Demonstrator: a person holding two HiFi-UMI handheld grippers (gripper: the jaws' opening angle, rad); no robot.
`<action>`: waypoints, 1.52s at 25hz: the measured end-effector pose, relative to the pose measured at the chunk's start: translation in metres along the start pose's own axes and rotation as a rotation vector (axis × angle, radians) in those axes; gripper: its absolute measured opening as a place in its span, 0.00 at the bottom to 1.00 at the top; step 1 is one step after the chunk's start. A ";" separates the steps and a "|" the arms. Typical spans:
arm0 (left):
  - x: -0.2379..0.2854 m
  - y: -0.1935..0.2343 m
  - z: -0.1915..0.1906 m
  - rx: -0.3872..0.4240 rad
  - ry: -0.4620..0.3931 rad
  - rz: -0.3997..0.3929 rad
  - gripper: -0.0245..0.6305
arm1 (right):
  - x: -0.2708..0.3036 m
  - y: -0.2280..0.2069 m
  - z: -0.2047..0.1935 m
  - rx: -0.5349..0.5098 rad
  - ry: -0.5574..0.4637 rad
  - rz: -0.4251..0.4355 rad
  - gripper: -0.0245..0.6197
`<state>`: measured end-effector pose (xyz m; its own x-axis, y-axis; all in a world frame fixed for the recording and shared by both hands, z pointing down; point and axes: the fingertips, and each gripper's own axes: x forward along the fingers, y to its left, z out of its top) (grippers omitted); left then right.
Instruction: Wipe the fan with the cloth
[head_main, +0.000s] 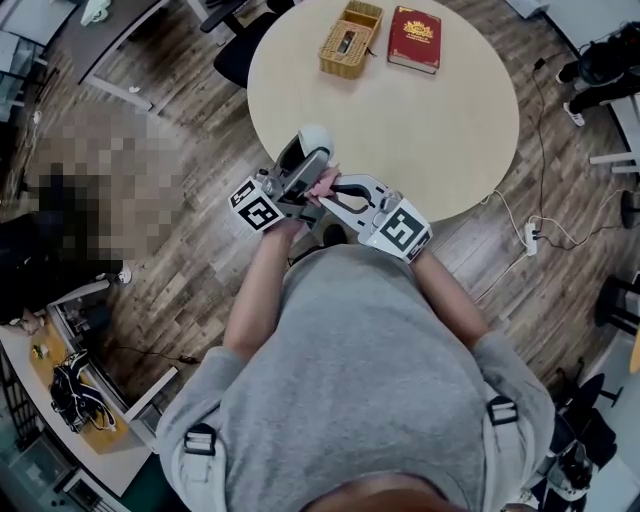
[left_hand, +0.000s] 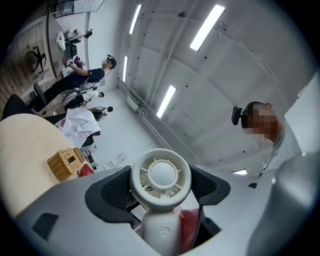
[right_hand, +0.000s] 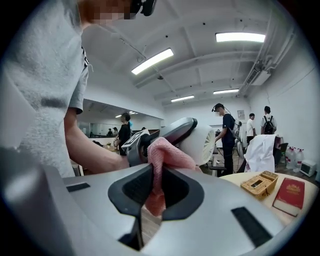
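Head view: the person stands at the near edge of a round beige table (head_main: 440, 130), with both tongs raised together at frame centre, just over the table's lower rim. The left gripper (left_hand: 160, 187) has its jaws pressed onto the fan (left_hand: 160, 175) from both sides. In the left gripper view the black pads sit on either side of the white round head, with the stem running down to the bottom edge of the frame. The fan is lifted off the table and its grille faces the camera. A reddish patch shows just right of the stem, low centre.

The right gripper (right_hand: 152, 187) has its jaws closed tight on the cloth (right_hand: 162, 160), which is pink and bunched. A fold stands up above the pads and a tail hangs below them. In the right gripper view the bunched top lies against the left gripper's dark jaw and the side of the white fan head, centre frame. It looks to be touching them, though I cannot tell the exact contact spot on the fan.

In the head view the cloth is a small pink spot between the two tools, just below the fan head.

On the far side of the table, top of the head view, a wicker basket (head_main: 350, 40) and a red book (head_main: 414, 38) lie side by side, well apart from the tongs. Other people stand in the background of both gripper views.
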<state>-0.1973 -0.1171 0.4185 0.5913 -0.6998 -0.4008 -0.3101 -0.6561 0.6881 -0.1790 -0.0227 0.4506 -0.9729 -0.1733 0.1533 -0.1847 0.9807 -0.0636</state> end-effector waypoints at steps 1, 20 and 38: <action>-0.001 0.001 0.003 -0.012 -0.017 -0.002 0.60 | -0.002 -0.001 -0.002 -0.002 0.005 -0.001 0.10; -0.004 -0.046 0.027 -0.310 -0.139 -0.371 0.60 | -0.020 -0.028 -0.011 -0.061 0.064 -0.077 0.10; -0.010 -0.019 -0.007 -0.169 0.072 -0.186 0.60 | -0.015 -0.037 0.003 -0.076 0.042 -0.139 0.10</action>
<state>-0.1916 -0.0958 0.4138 0.6798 -0.5458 -0.4899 -0.0659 -0.7107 0.7004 -0.1580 -0.0562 0.4479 -0.9317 -0.3050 0.1971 -0.3041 0.9520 0.0359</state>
